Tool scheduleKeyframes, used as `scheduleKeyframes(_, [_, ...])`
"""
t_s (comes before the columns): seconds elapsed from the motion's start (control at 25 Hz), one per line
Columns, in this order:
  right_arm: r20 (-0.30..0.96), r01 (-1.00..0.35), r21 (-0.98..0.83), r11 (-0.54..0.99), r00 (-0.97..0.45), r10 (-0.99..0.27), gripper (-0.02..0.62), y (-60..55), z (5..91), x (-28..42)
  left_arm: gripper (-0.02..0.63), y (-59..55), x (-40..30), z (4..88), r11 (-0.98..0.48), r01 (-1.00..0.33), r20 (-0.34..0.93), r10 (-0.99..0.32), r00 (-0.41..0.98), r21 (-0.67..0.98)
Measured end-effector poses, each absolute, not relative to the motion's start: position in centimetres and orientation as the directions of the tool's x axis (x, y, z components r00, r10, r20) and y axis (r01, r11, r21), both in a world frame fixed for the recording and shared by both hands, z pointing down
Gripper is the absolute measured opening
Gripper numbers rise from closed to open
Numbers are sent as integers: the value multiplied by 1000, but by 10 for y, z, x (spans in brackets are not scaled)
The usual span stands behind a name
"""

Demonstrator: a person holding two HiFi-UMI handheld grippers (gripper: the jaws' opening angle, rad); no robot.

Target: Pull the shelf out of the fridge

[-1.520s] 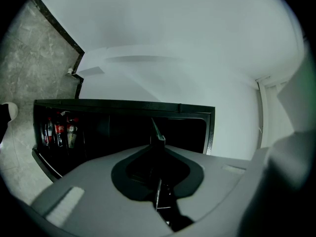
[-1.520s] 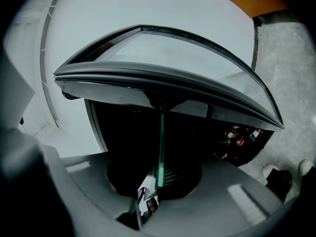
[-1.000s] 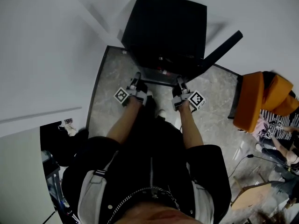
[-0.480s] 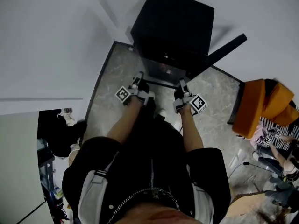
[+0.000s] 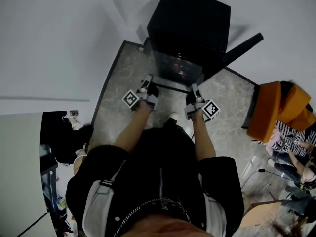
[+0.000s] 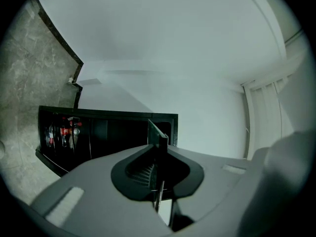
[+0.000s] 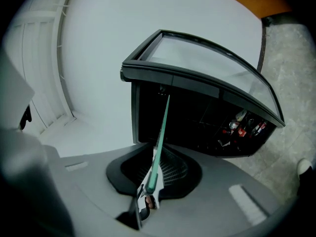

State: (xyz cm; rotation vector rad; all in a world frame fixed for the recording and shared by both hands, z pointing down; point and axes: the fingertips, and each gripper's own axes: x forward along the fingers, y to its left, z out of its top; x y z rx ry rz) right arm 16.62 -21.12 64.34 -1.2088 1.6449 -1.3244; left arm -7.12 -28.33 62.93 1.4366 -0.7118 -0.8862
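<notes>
Shelf [image 5: 170,86] at frame centre, just below fridge [image 5: 190,19] mouth, long axis running from left gripper [image 5: 147,84] to right gripper [image 5: 194,91]. Both jaws clamped on shelf's side edges. Shelf extends up-frame from jaws toward fridge; can't tell if rear edge is clear. Pull should run down-frame, both hands equally near.

Level glass shelf [image 5: 172,85] jutting partly out of open black fridge [image 5: 190,23].

No readable text anywhere. Red labels on the bottles [image 6: 62,132] in the fridge [image 5: 190,23]: too small to make out. Marker cubes [image 5: 130,100] carry only black-and-white square patterns, no letters or digits.
</notes>
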Motion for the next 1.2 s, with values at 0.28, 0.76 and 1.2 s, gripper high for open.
scheduleKeyframes(0.28, [13,-250,-966,62,-288,-958,43,-176,635,144,29,-257,-90,621,-82,95,-122,-823,555,992])
scheduleKeyframes(0.76, [0,-268,-961,70,-252,-968,43,-100,624,113,29,-189,-119,615,-93,115,-143,-800,583,989])
scheduleKeyframes(1.2, [-7,-278,-957,79,-252,-968,41,-51,621,96,29,-140,-136,614,-98,129,-156,-797,584,987])
